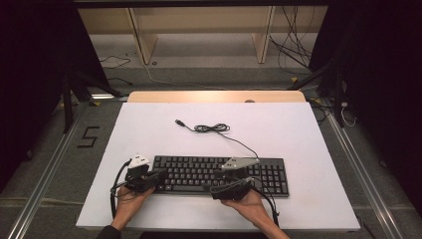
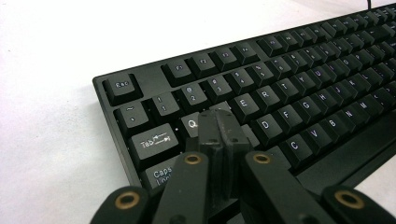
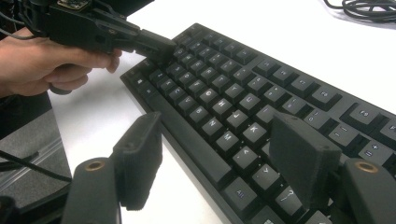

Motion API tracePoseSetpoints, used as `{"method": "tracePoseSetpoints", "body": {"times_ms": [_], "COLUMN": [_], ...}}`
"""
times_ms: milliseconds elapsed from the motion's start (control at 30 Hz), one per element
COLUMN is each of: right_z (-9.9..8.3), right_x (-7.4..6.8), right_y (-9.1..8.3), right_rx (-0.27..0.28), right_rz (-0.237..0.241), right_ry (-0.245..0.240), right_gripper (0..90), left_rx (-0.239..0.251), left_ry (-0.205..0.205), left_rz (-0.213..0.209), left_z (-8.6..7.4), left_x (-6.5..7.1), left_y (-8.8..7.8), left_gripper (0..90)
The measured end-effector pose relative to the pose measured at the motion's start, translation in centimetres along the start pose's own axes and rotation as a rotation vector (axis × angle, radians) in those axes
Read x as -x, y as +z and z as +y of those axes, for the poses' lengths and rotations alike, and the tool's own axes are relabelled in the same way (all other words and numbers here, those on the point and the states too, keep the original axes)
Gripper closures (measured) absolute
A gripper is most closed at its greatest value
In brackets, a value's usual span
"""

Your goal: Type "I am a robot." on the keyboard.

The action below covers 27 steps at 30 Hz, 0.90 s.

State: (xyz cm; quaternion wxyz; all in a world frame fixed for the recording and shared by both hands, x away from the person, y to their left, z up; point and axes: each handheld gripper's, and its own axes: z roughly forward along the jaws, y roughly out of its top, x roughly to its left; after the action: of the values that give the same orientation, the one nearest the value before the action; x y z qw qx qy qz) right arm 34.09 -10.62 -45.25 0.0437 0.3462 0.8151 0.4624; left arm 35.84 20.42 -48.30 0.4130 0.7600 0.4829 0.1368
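Now | left gripper (image 2: 219,122): jaws pressed together, tips on the left-end keys of the flat black plastic keyboard (image 1: 219,174) | keyboard: on white table (image 1: 149,129) | right gripper (image 3: 219,158): jaws spread above keyboard's near edge, right of centre

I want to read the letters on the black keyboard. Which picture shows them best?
The left gripper view: the flat black plastic keyboard is close, so Esc, Tab, Q, E and R read clearly. The right gripper view shows its keys close too, but at a slant and harder to read. The high view shows the whole keyboard, too small for letters.
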Motion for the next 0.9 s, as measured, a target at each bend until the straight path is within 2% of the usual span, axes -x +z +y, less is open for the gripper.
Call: {"method": "tracePoseSetpoints", "body": {"times_ms": [567, 900], "right_z": [-0.06, -0.01], "right_x": [-0.14, -0.12], "right_y": [-0.10, -0.15], "right_rx": [0.001, 0.005], "right_rz": [0.001, 0.000], "right_ry": [-0.005, -0.004], "right_gripper": [35.6, 35.4], "left_rx": [-0.018, 0.005], "left_ry": [0.010, -0.001], "left_rz": [-0.001, -0.008], "left_z": [-0.14, 0.15], "left_x": [0.06, 0.08], "left_y": [0.23, -0.29], "left_gripper": [89.0, 87.0]}}
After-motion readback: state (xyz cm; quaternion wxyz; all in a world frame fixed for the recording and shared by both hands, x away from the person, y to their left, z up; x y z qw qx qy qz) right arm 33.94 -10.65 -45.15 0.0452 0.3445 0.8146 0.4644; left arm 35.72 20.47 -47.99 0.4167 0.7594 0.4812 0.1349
